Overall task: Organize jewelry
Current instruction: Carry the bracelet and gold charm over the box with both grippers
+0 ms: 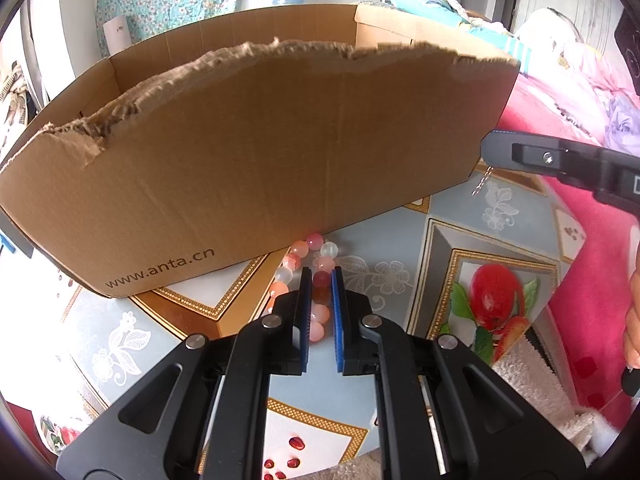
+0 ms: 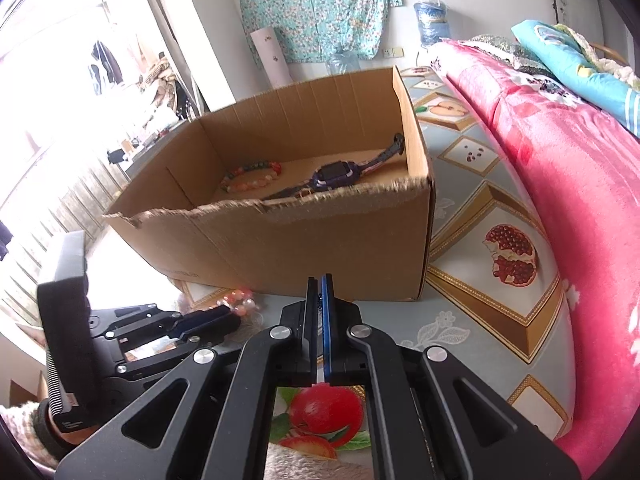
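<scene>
A bracelet of pink, white and red beads (image 1: pixel 315 241) lies on the cloth at the foot of the cardboard box (image 1: pixel 280 140), and my left gripper (image 1: pixel 321 274) is shut on its near side, beads showing between the blue pads. My right gripper (image 1: pixel 486 151) reaches in from the right, shut on a thin silver chain (image 1: pixel 482 182) that dangles from its tip. In the right wrist view my right gripper (image 2: pixel 320 279) has its pads together, and my left gripper (image 2: pixel 236 314) meets the bracelet (image 2: pixel 240 300) at lower left. Inside the box (image 2: pixel 320 248) lie a purple watch (image 2: pixel 332 174) and another beaded bracelet (image 2: pixel 252 176).
The box has a torn front rim. A fruit-patterned cloth (image 2: pixel 480 240) covers the surface. A pink blanket (image 2: pixel 580 200) rises along the right side, with folded bedding behind it. A pale towel (image 1: pixel 532 380) lies near the front right, beside a person's hand (image 1: pixel 632 320).
</scene>
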### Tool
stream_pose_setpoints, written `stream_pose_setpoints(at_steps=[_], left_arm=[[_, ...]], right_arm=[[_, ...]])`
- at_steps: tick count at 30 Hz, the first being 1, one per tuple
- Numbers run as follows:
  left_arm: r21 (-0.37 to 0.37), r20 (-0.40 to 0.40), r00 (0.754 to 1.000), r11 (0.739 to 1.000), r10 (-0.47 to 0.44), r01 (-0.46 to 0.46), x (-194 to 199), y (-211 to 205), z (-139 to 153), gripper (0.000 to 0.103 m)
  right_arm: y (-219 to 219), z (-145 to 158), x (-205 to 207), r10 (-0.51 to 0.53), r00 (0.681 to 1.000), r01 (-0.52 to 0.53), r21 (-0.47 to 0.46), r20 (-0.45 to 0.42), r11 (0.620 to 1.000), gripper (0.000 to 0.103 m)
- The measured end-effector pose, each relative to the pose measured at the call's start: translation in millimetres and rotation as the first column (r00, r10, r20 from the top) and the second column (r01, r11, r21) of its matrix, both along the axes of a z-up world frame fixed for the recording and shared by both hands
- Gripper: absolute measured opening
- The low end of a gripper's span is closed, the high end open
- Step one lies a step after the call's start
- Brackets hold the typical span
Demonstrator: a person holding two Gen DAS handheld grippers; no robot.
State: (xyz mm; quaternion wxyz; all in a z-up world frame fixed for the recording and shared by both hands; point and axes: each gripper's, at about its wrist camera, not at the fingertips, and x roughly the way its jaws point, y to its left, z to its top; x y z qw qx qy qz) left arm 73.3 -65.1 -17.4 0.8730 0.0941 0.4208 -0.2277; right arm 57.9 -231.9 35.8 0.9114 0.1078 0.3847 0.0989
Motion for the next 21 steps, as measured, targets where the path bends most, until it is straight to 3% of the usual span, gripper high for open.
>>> stream_pose_setpoints(at_steps=[8,15,18,21], left_arm=[[-0.137,0.081,0.993,0.986,-0.081,0.092,-11,25,61,0.008],[-0.314,0.144,0.979,0.932,-0.143,0.182,-14,51,136,0.008],[-0.360,0.161,0.978,0.915,-0.134,0.184,-2,58,161,0.008],[-0.326,0.134,0.986,0.935,-0.098,0.137,31,59,166,0.008]], right_arm=[[0,53,-4,0.009,0.996,-0.010,0.006,0.090,1.000,0.002],[3,111,19,0.067,0.981,-0.068,0.002,0.180,0.998,0.002],[8,122,44,0.116,0.981,-0.118,0.003,0.153,0.993,0.002],[13,119,77,0.171,0.983,-0.172,0.017,0.069,0.985,0.002]])
